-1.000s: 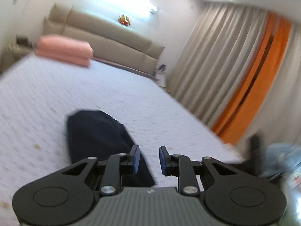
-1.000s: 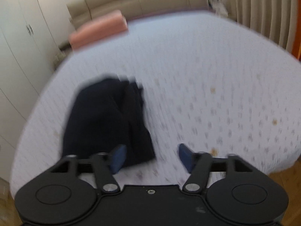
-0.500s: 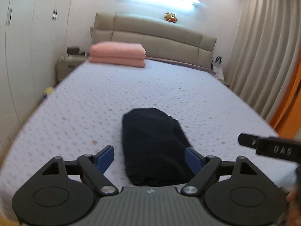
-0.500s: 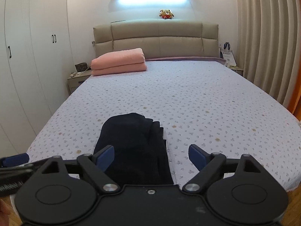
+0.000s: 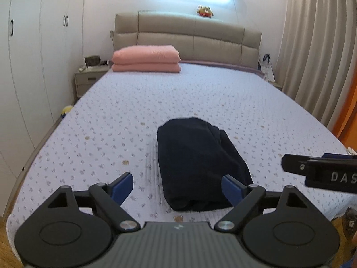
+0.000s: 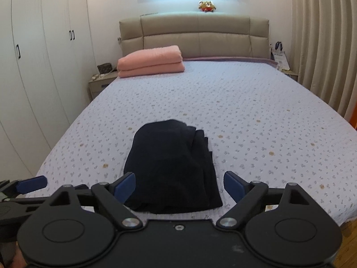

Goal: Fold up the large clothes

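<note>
— Clothes first: how many, and where?

— One dark navy garment (image 5: 198,165), folded into a compact bundle, lying on the bed (image 5: 156,102) near its foot edge. In the left wrist view it sits at about 12 o'clock, just past the left tongs (image 5: 177,186); in the right wrist view it also lies straight ahead, slightly toward 11 o'clock.

— And the tongs?

— Two pairs. The left tongs are spread wide with nothing between the blue pads. The right tongs (image 6: 179,185) are spread just as wide and also hold nothing. Neither touches the garment. The right pair also pokes into the left view at 3 o'clock.

— Anything else to count?

— One stack of pink bedding (image 5: 146,59) at the head of the bed, toward 11 o'clock, in two folded layers. One padded headboard (image 5: 189,35), one plush toy (image 5: 204,10) on top of it, one nightstand (image 5: 89,78) at 10 o'clock, and a wardrobe (image 5: 33,55) along the left wall.

— What differs from half a second ago?

— Very little. Both pairs were already wide apart then; the garment keeps its shape and spot. A second ago the left pads were nearly closed and both views were blurred and tilted; now they are level and sharp.
</note>
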### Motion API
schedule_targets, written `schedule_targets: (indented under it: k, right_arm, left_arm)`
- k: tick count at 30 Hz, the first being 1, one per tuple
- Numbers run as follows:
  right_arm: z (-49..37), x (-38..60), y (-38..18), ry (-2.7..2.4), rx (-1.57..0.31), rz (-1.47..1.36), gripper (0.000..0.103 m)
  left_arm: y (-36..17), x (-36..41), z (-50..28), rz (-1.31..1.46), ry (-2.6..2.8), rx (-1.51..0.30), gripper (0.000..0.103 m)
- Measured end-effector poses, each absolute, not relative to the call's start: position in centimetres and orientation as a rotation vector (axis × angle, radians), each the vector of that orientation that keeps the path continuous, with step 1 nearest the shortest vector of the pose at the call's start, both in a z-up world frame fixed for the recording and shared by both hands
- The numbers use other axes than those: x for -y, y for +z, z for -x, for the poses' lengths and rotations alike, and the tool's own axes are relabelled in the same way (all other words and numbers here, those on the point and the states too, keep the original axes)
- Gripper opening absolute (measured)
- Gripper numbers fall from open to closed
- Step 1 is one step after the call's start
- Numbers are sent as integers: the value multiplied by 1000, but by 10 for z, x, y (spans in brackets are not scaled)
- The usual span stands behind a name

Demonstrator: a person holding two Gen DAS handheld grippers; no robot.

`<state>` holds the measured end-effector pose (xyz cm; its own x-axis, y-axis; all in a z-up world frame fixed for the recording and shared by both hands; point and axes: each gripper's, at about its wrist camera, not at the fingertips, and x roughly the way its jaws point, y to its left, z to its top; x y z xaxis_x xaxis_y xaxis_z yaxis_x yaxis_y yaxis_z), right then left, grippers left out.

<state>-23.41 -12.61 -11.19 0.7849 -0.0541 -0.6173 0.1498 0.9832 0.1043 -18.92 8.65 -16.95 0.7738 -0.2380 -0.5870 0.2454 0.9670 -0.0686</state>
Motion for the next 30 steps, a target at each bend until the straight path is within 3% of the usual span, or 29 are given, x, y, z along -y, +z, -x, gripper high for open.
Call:
schedule_targets:
  k: [14, 30]
  right_arm:
    - [217, 123, -124, -89, -721, -138, 102]
    - [219, 128, -121, -132, -708, -94, 102]
  left_arm:
    - [-184, -85, 172, -41, -241, -696, 89]
    - [-167, -94, 181, -60, -141, -616, 94]
